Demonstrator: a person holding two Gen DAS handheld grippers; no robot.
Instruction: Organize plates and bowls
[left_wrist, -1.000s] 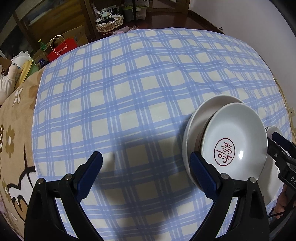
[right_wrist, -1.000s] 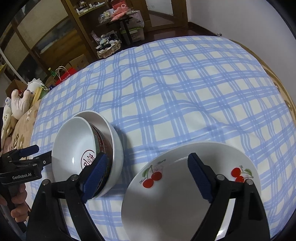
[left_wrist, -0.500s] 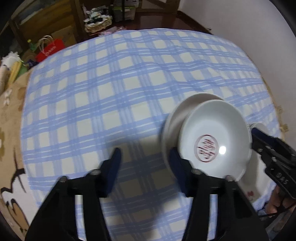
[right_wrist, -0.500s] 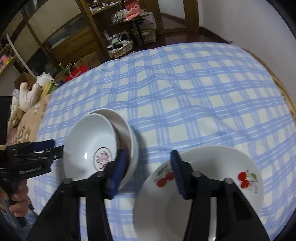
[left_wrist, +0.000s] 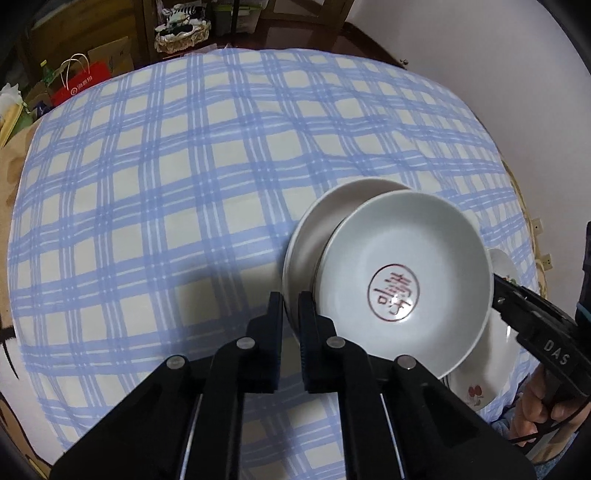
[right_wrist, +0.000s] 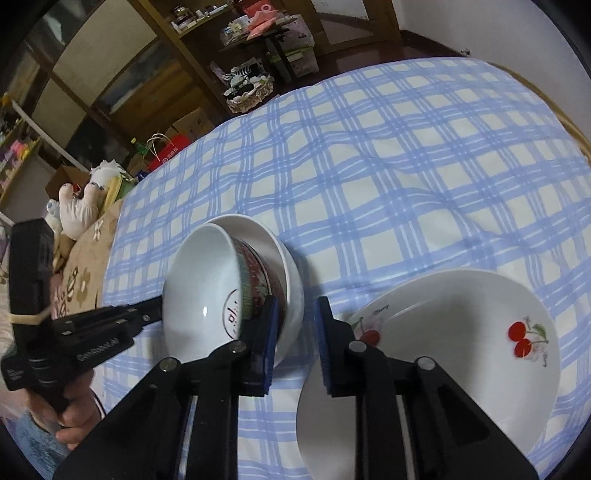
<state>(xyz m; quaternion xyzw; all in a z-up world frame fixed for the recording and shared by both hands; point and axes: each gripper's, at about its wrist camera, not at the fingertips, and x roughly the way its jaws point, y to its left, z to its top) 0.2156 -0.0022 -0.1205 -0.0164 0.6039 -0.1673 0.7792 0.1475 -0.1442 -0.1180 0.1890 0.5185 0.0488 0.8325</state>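
1. Left wrist view: the left tool (left_wrist: 290, 301) has just been closing and is now pinching narrowly on the near rim of the white bowl (left_wrist: 306, 236). That bowl is sitting on the blue checked cloth (left_wrist: 184, 184), and the stamped bowl (left_wrist: 406, 258) is leaning tilted inside it.
2. Right wrist view: the right tool (right_wrist: 297, 310) has also been closing. It is straddling the white bowl's other rim, narrow but with cloth showing beside one pad. The cherry plate (right_wrist: 461, 332) is lying just beside it.
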